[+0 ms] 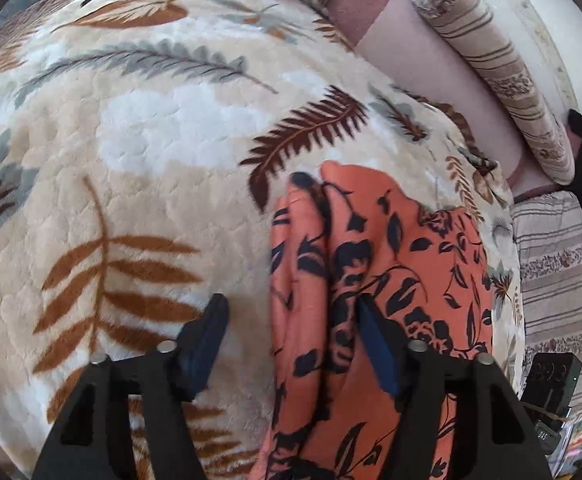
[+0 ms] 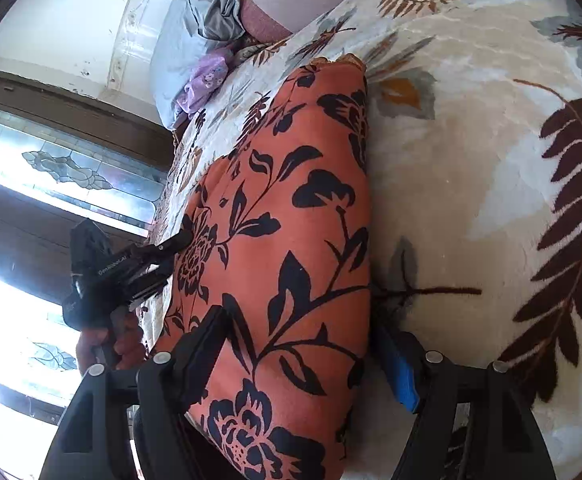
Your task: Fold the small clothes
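White lettering is seen on the body of the left gripper [image 2: 171,246] in the right wrist view, but it is too small to be read with certainty. A plush leaf-print blanket [image 1: 139,152] is spread over the bed, with a striped bolster [image 1: 487,60] along its far edge, and a lilac garment [image 2: 201,82] and a grey cloth [image 2: 211,12] are left near the head end. Patterned window glass [image 2: 67,168] is seen behind the left gripper. The orange floral garment [image 2: 291,208] is laid bunched on the blanket. The left gripper [image 1: 291,312] is held with jaws parted; the garment's folded edge lies between them, and pressing cannot be told. The right gripper [image 2: 303,340] is spread wide astride the garment, unclenched.
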